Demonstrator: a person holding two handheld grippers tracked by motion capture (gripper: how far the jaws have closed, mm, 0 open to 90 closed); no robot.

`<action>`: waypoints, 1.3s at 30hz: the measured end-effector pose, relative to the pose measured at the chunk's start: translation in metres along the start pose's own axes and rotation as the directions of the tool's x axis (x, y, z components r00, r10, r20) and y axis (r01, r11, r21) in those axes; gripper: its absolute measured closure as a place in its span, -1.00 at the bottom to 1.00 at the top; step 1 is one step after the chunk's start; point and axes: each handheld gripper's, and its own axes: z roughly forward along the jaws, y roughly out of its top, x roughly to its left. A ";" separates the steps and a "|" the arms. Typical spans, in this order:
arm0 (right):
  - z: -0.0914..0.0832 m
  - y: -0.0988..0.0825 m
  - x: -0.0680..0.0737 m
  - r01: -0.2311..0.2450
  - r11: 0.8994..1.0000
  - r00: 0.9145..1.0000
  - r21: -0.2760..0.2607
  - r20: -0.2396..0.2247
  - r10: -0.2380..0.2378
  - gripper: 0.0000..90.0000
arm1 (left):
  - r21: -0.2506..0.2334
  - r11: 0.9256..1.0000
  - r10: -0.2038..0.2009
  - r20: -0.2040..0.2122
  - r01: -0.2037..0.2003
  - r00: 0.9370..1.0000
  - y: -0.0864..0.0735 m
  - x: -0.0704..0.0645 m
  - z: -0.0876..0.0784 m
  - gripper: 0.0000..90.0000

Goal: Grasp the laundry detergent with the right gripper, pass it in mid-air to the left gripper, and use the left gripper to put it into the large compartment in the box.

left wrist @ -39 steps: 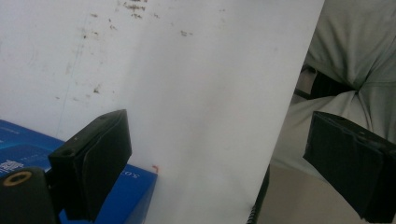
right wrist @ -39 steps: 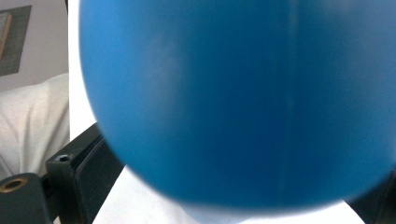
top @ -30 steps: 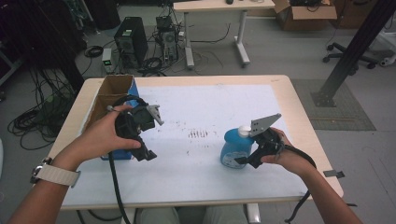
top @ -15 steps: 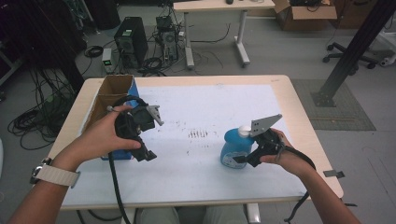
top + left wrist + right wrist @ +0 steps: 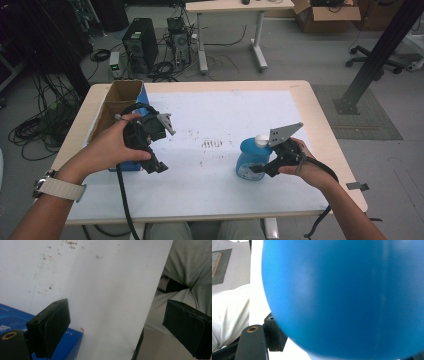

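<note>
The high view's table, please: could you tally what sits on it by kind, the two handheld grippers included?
Blue bottle with white cap: 1
Blue-sided open cardboard box: 1
Handheld grippers: 2, left gripper, right gripper
Total: 4

A light wooden table [image 5: 320, 120] carries a white sheet [image 5: 235, 115] speckled with dark smudges near its middle, and an open cardboard box [image 5: 117, 100] with a blue side stands at its far left corner. On the floor beyond lie a computer tower [image 5: 139, 47], tangled cables [image 5: 35, 127], a second table's legs [image 5: 230, 35], another cardboard box [image 5: 327, 10] and, far right, an office chair base [image 5: 380, 57].
</note>
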 end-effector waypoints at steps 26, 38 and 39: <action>-0.001 -0.004 -0.002 0.011 0.999 1.000 -0.037 -0.003 -0.011 -0.10 | -0.004 1.000 -0.004 -0.002 0.004 1.000 -0.002 0.001 0.000 -0.83; -0.001 -0.003 -0.001 0.027 0.999 1.000 -0.034 0.007 -0.027 -0.04 | -0.006 1.000 -0.004 0.001 0.004 1.000 -0.002 0.001 0.001 -0.83; -0.001 -0.003 -0.001 0.030 0.999 1.000 -0.035 0.009 -0.030 -0.03 | -0.006 1.000 -0.004 0.001 0.004 1.000 -0.002 0.001 0.001 -0.83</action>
